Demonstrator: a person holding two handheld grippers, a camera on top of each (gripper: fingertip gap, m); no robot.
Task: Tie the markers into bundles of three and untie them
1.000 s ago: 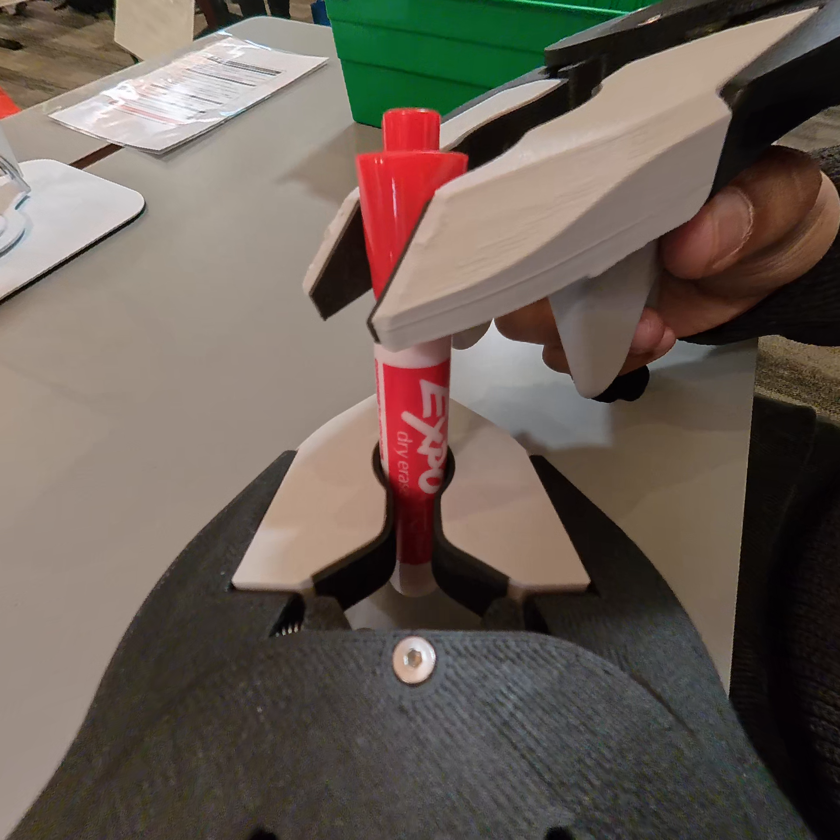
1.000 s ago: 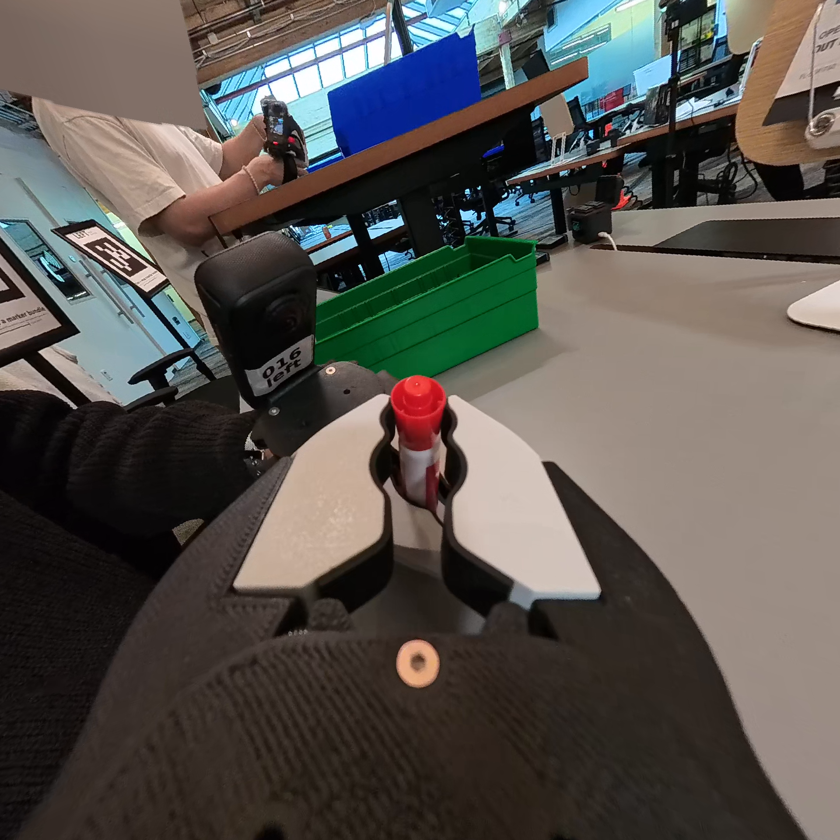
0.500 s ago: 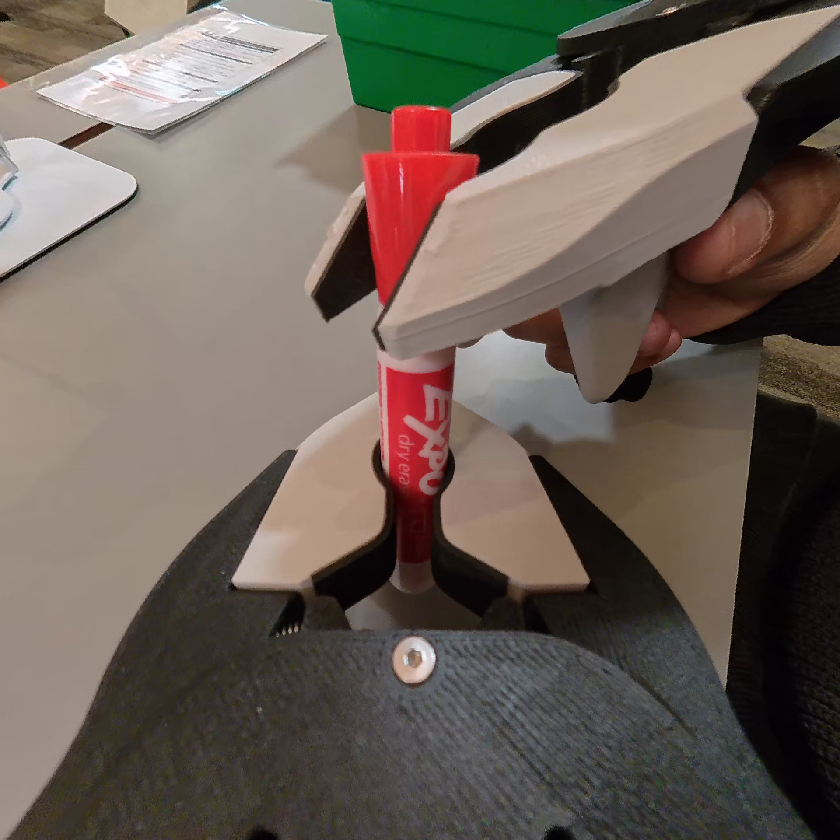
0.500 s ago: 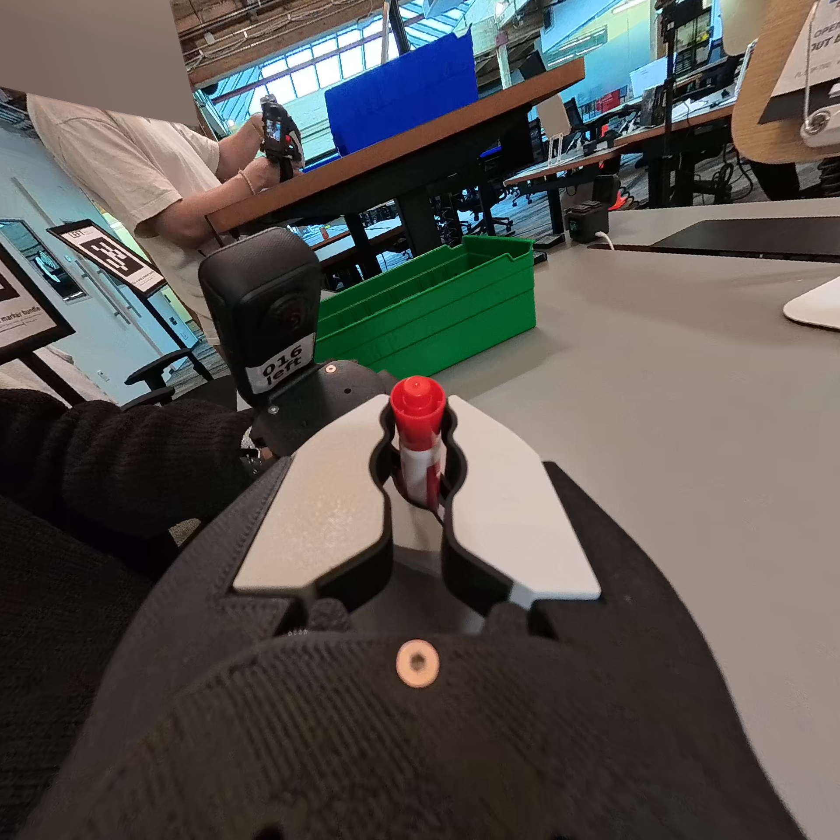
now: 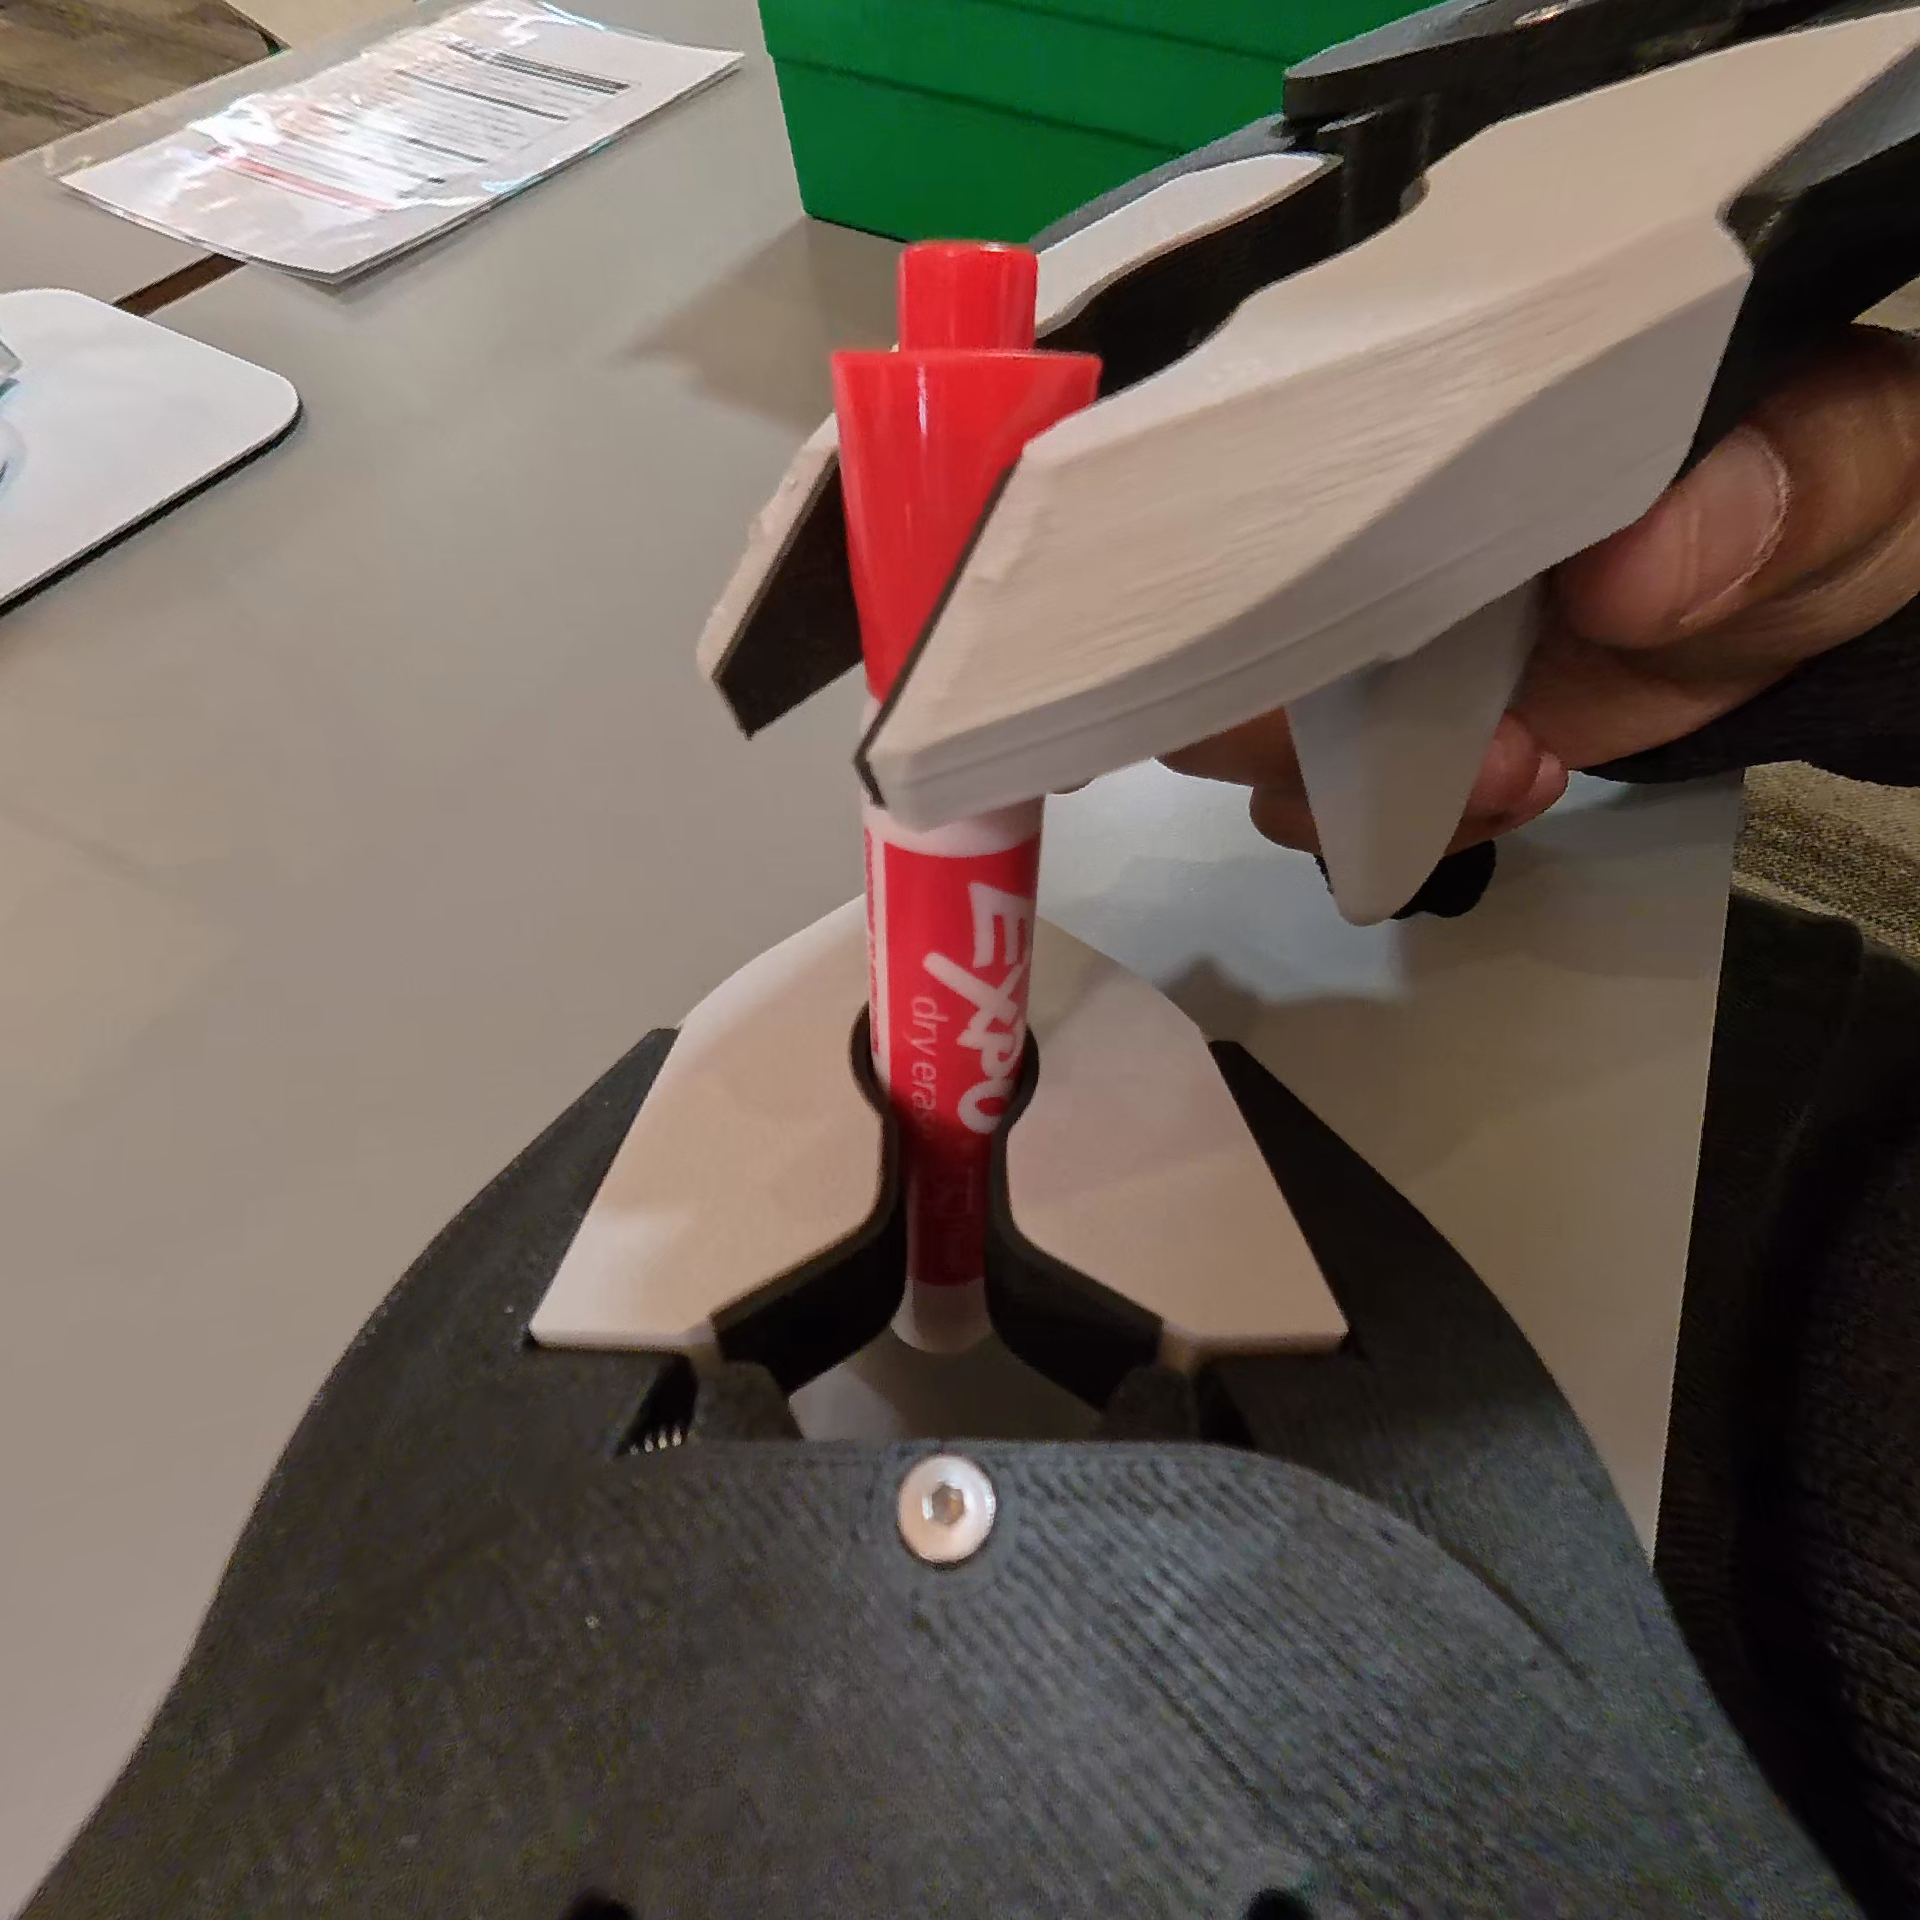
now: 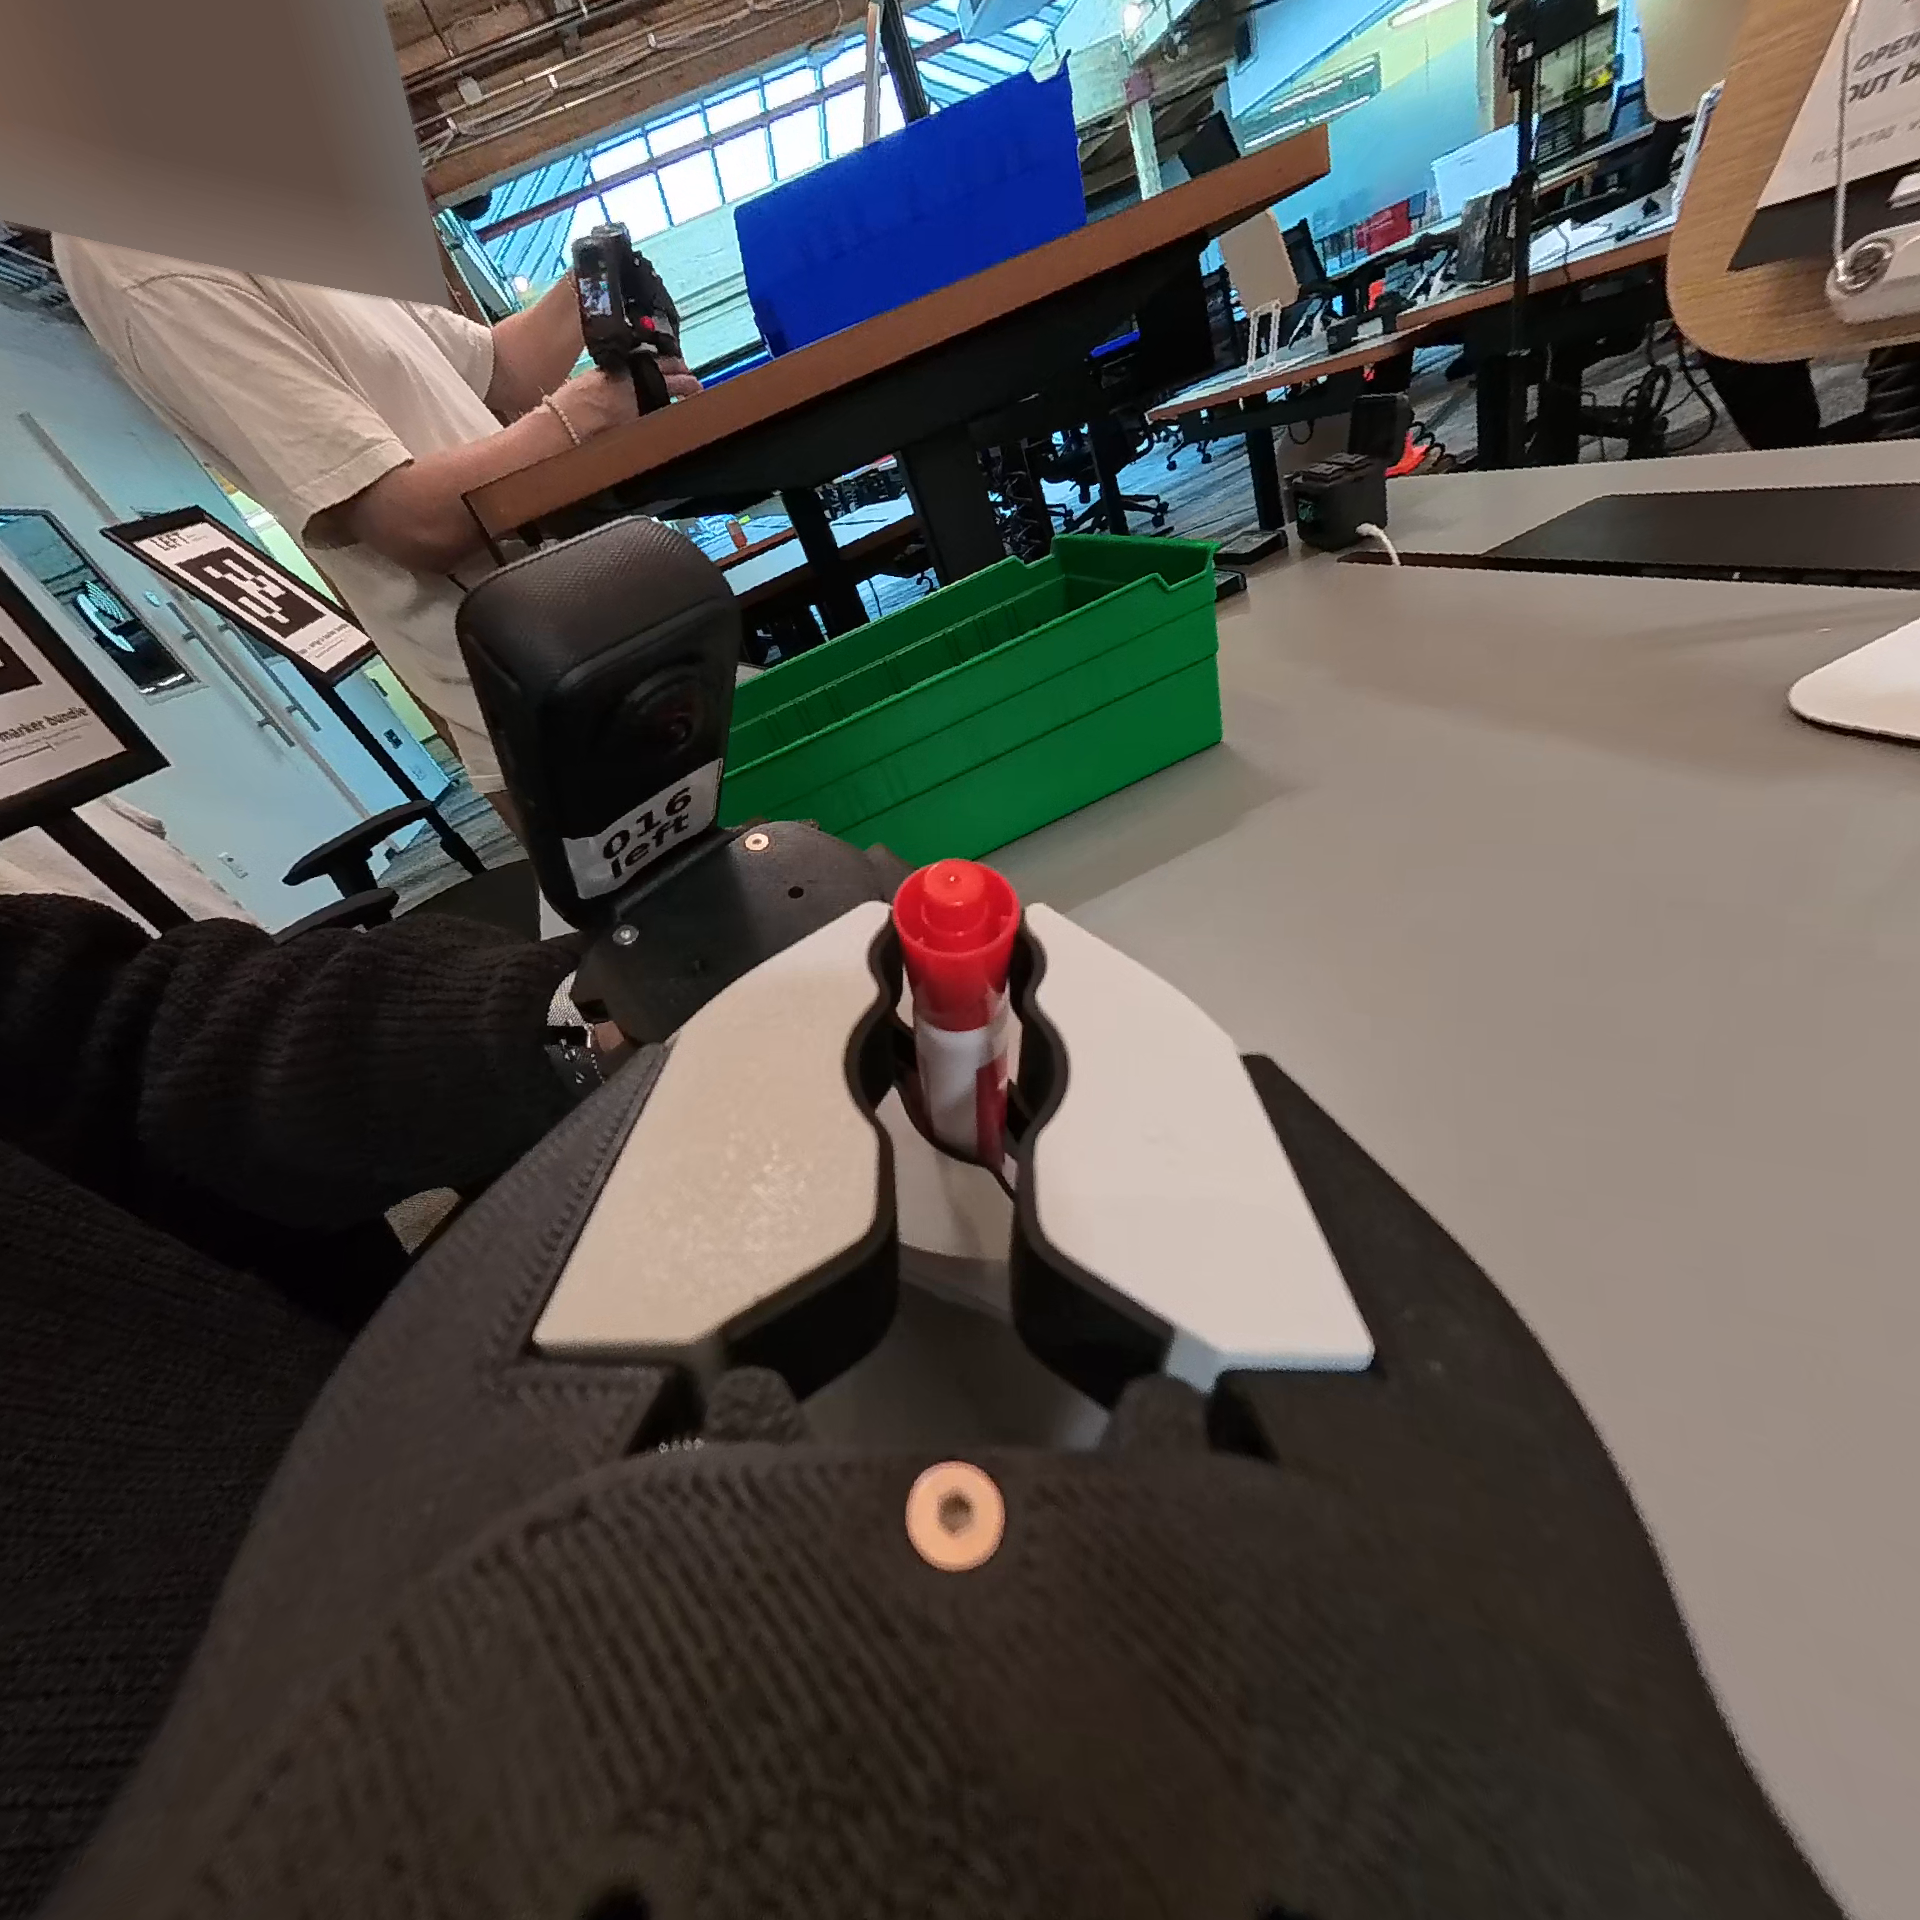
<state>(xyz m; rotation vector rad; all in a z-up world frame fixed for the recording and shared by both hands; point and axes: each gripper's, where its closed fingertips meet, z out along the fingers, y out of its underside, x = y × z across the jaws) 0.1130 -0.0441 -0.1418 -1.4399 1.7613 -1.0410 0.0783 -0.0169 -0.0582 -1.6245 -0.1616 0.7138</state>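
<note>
Left gripper: clenched around the lower barrel of a red dry-erase marker, which sits in the round notch between its two grey fingers.
Marker: stands roughly upright above the grey tabletop, red cap at the top, white barrel end showing below the left gripper's fingers; it touches nothing but the two grippers.
Right gripper: reaches in from the right in the left wrist view and grasps the same marker by its cap, one finger on each side, the cap's narrow tip sticking up above them.
Right wrist view: the right gripper has the marker held in its notch, seen almost end-on with the cap tip facing the camera.
Hand: wraps the right gripper's handle, dark knitted sleeve behind it.
Left gripper's camera: black housing with a white sticker, just beyond the marker in the right wrist view.
Green bin: open plastic bin on the tabletop, well behind the grippers.
Bagged paper sheet: lies flat at the far left of the tabletop.
White flat base: rounded corner, on the tabletop at the left edge.
Background: a person in a pale T-shirt stands by a wooden desk holding a black device; a blue panel stands on that desk.
</note>
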